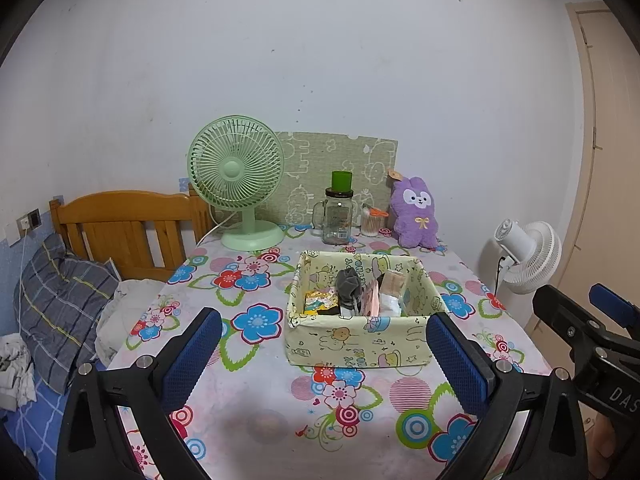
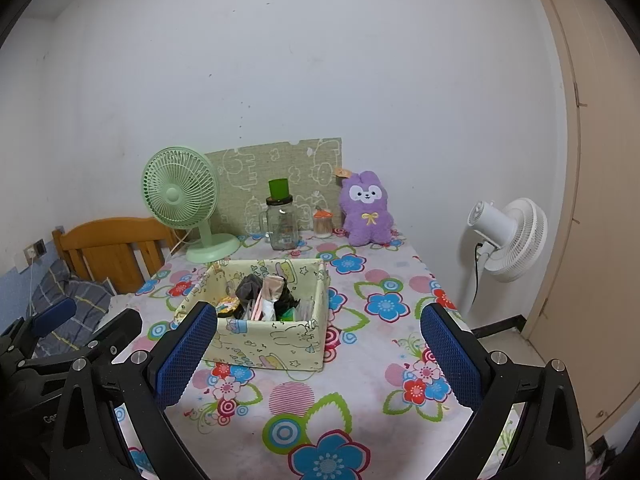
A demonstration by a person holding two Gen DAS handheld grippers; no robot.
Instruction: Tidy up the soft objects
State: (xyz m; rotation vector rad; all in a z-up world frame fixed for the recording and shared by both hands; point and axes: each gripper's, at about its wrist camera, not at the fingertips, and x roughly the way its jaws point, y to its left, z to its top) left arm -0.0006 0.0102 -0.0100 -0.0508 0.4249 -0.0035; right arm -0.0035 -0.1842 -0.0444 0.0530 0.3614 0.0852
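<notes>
i have both tools hanging back over the near edge of the tabletop (image 1: pixel 256 420), neither touching anything. the left gripper (image 1: pixel 324 364) has its jaws spread wide with nothing between them, and the right gripper (image 2: pixel 320 364) is the same, wide apart and empty. i judge they sit back like this so i can see the whole layout before reaching in.

the fabric bin (image 1: pixel 360 340) sits at about 12 o'clock from the left gripper, mid tabletop, and at roughly 11 o'clock from the right one. its long axis looks to run left to right across the tabletop, open mouth facing up. small items stand bunched inside it, among them a dark grey soft bundle (image 1: pixel 348 282) poking above the rim; the rest i can't identify.

the purple plush (image 2: pixel 366 210) sits upright at the far edge, at about 1 o'clock, beyond the bin and well apart from it. its long axis is vertical, face turned toward me, back apparently leaning on the green mat (image 2: pixel 256 168) against the wall. the green fan (image 1: pixel 236 164) and glass jar (image 1: pixel 338 216) stand beside it.
</notes>
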